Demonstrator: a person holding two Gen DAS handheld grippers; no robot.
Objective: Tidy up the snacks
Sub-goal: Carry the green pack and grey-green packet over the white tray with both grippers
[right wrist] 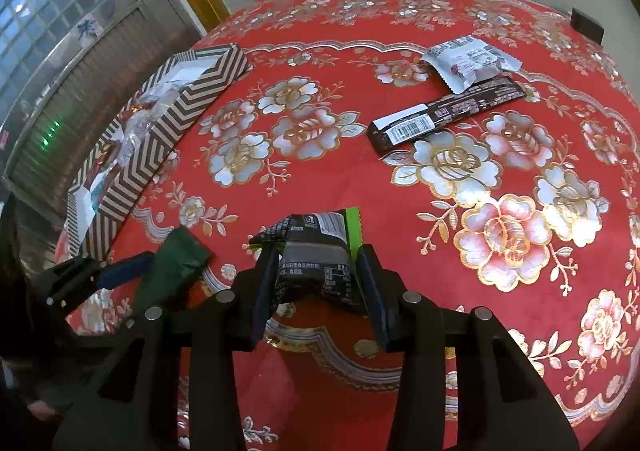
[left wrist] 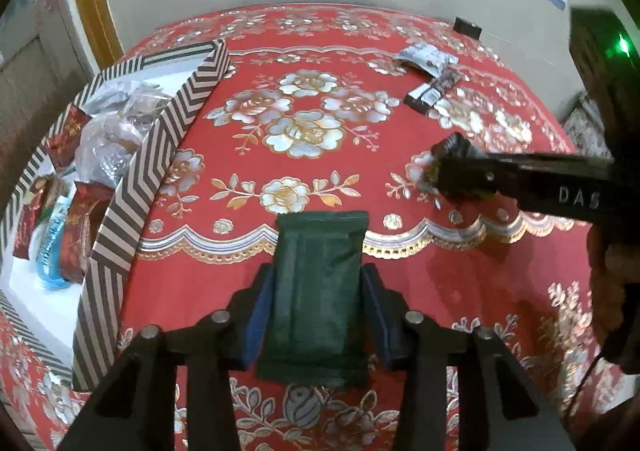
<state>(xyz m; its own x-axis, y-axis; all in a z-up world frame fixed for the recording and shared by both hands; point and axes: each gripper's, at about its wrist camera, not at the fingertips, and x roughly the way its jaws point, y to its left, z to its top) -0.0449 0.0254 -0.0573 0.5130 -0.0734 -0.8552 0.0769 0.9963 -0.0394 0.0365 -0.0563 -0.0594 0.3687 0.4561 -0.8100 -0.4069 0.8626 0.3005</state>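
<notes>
My left gripper [left wrist: 318,283] is shut on a dark green snack packet [left wrist: 320,291], held upright above the red flowered tablecloth [left wrist: 280,179]. My right gripper [right wrist: 316,271] is shut on a black packet with a green edge [right wrist: 316,247]. In the left wrist view the right gripper [left wrist: 452,167] reaches in from the right with that black packet. From the right wrist, the left gripper [right wrist: 120,271] and the green packet [right wrist: 172,267] sit at the lower left. On the cloth lie a long dark bar [right wrist: 444,115] and a white packet [right wrist: 468,59].
A zigzag-striped box [left wrist: 160,155] stands at the table's left edge, with several snack packets [left wrist: 72,219] inside. A small black block [left wrist: 467,26] sits at the far edge by the wall. A person's dark sleeve [left wrist: 616,291] is at the right.
</notes>
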